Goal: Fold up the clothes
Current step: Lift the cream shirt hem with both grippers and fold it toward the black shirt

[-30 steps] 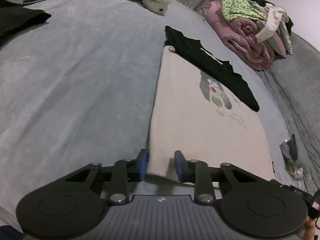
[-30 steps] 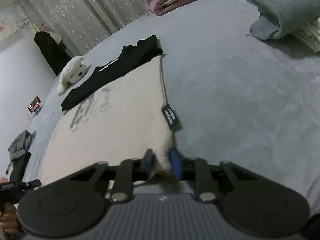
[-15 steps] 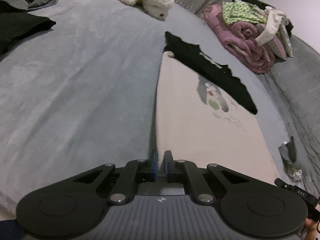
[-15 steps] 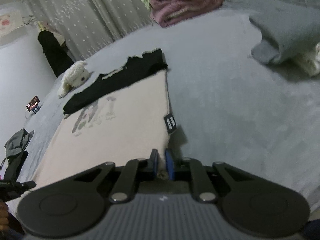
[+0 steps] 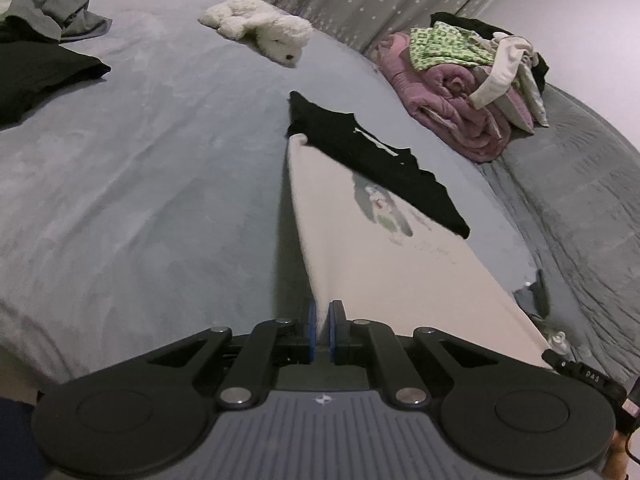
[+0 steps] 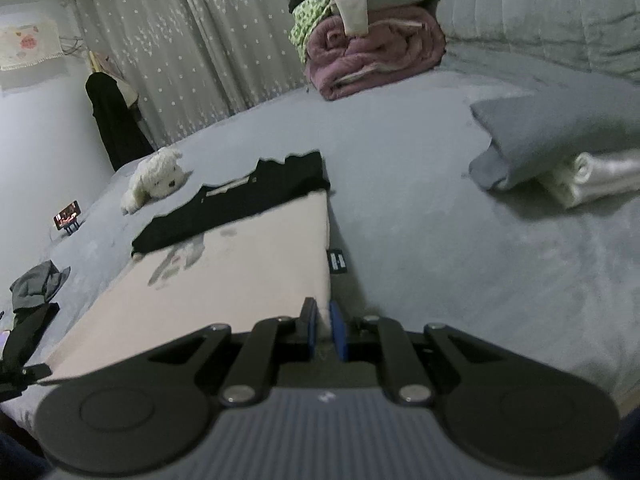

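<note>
Pinching cream shirt [image 5: 360, 264] hem corners, left hand-held gripper [image 5: 320, 334] and right hand-held gripper [image 6: 324, 332]

We see both views dim and cool-toned, with flat indoor light and no glare. The cream shirt [image 5: 360, 240] throws a dark, narrow shadow along its left edge in the left wrist view. In the right wrist view, soft blur smears the lower centre, and the grey pillow [image 6: 560, 128] shades the bedcover [image 6: 460, 260] beneath it. Fisheye bending curves the frame edges, and the corners fall black.
</note>
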Demonstrator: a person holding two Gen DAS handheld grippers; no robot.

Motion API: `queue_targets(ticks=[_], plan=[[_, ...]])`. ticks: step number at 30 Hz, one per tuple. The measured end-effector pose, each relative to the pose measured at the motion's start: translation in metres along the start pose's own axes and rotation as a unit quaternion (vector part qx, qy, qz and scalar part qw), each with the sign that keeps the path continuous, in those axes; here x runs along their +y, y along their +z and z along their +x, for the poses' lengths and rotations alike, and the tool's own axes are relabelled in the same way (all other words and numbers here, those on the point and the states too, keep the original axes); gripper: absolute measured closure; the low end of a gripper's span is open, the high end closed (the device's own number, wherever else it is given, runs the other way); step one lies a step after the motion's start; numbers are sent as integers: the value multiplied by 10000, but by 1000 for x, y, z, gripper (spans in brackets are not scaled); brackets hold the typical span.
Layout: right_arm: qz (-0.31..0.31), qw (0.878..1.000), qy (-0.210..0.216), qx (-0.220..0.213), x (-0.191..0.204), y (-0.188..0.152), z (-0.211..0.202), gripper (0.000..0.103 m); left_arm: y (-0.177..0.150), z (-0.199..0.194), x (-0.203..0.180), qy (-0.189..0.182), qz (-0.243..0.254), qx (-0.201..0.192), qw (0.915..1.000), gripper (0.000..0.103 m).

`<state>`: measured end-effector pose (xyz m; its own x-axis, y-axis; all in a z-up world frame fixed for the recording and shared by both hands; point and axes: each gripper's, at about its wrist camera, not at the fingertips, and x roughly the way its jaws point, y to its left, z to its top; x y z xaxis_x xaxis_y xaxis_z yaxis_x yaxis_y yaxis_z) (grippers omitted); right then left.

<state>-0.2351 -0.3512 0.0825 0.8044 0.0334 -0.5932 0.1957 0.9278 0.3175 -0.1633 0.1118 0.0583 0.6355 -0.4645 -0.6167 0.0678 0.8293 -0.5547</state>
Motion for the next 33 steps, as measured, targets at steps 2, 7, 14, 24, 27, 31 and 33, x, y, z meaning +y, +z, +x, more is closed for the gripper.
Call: queue_targets(ticks=[2,7,14,24,27,31,33], plan=[[-17,10000,19,7,-1,2,-9,94,-3,-4,-3,-13,40,1,10000,98],[-439,9985,-175,281,6,-5,-5,94,-6,10,2,300,17,234,9993,98],[-552,9958,-356,641,5,-12,24,93,-7,25,9,493,-47,427,9979,98],[-446,9972,-202,560,6,-9,21,93,-8,31,16,516,-241,481,9972,98],[-416,9970,-219,610,4,-10,24,93,-12,32,20,493,-248,485,9973,97],[-292,9967,-173,734,-3,-15,28,88,-12,32,19,485,-212,506,9973,95],[-58,9969,10,780,-10,-15,29,85,-11,29,19,451,-251,447,9977,90]])
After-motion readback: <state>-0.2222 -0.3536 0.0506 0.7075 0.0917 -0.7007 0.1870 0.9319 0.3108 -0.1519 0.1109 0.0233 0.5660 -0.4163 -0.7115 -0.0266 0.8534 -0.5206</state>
